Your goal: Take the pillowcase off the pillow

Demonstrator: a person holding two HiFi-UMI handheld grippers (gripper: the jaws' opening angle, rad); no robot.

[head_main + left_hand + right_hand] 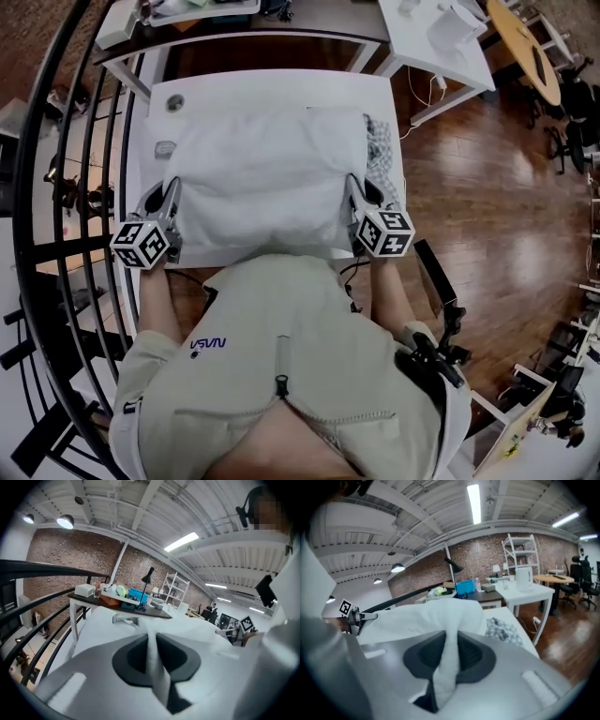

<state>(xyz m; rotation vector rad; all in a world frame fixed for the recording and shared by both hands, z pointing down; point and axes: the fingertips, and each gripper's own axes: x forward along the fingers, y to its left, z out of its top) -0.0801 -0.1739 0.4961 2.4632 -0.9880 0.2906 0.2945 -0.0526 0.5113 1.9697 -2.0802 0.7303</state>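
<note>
A white pillow in its white pillowcase (262, 178) lies across the white table (272, 86) in front of me. My left gripper (172, 190) pinches the pillowcase at the pillow's near left corner. In the left gripper view a thin fold of the white pillowcase (154, 667) runs between the closed jaws of that left gripper (152, 644). At the near right corner my right gripper (354, 186) does the same. The right gripper view shows a thicker bunch of the pillowcase (446, 667) clamped in the right gripper (449, 648).
A checked cloth (378, 145) lies at the pillow's right end. A small round object (174, 102) and a grey item (165, 148) sit on the table's left side. A black railing (56, 187) runs along the left. A dark desk (281, 33) and a white table (441, 47) stand behind.
</note>
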